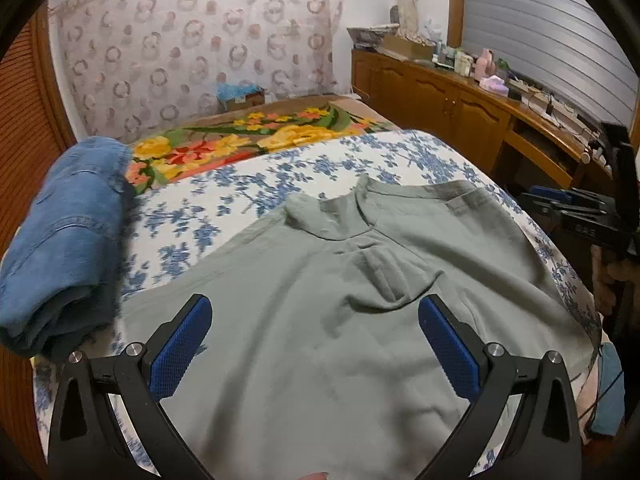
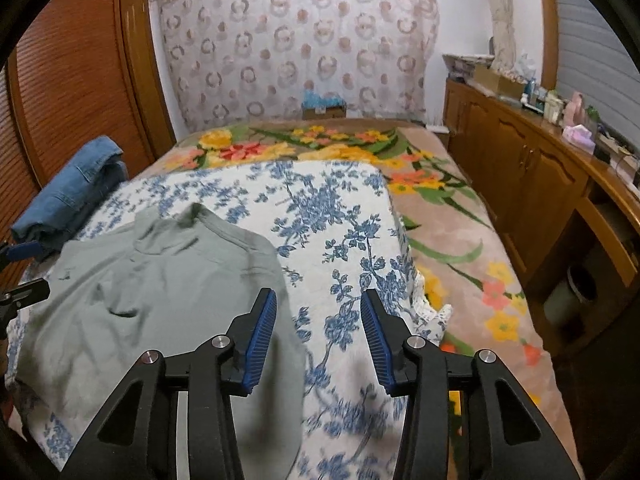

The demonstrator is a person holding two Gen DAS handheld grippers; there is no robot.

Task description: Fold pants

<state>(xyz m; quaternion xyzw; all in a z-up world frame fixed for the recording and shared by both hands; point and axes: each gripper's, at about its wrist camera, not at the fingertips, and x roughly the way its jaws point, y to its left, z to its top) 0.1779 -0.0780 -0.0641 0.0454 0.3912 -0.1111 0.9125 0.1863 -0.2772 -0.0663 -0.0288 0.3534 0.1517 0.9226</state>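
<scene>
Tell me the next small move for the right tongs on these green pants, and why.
Probably lower the right tongs onto the near side edge of the green pants and close. The pants lie spread flat on the floral sheet, unfolded, and the pads stand apart with nothing between them, one over that edge.

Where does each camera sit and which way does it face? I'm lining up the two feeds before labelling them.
Left wrist: on the left gripper, aimed down over the grey-green pants toward the headboard end; its own open fingers show, and the right gripper at the right edge.
Right wrist: on the right gripper, over the pants' right edge and the blue floral sheet; its own fingers show, nothing between them.
Shared: pants, sheet, folded jeans, wooden cabinets.
</scene>
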